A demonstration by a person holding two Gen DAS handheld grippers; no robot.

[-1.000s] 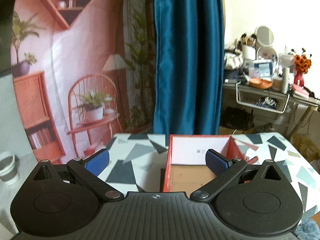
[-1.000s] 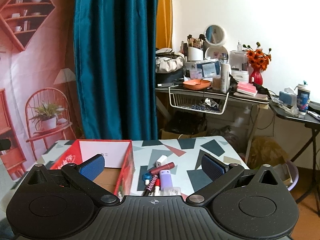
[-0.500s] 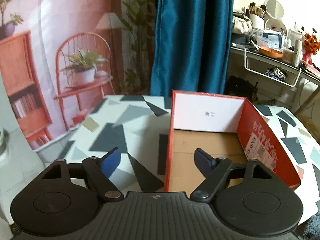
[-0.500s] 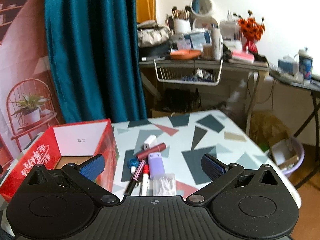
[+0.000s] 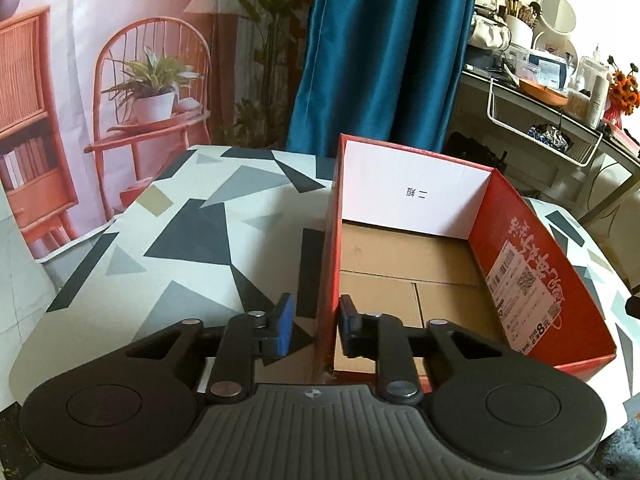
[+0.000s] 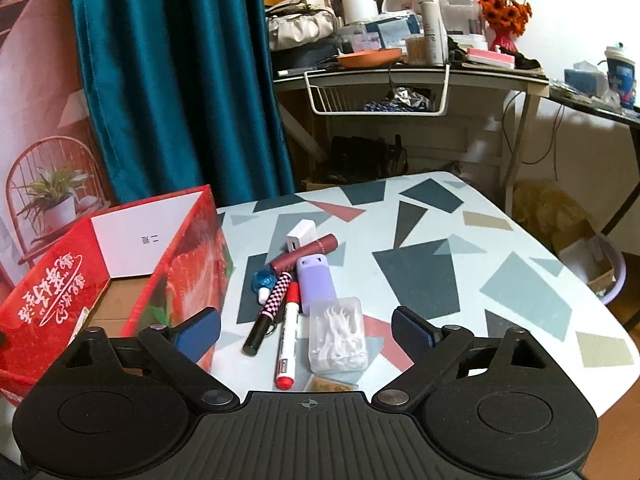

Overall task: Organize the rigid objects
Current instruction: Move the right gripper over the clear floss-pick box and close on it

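An empty red cardboard box stands on the patterned table; it also shows at the left of the right wrist view. My left gripper straddles the box's left wall near the front corner, jaws nearly closed around it. My right gripper is open and empty above a pile of small items: a clear box of floss picks, a red marker, a checkered pen, a lilac case, a maroon tube, a white charger and a blue roller.
The patterned table ends close on the right. Behind it are a blue curtain and a cluttered desk with a wire basket. A printed backdrop hangs at the left.
My left gripper has lowered and narrowed its jaws around the box's left wall. My right gripper has tilted down and come closer over the pile of items, still open.
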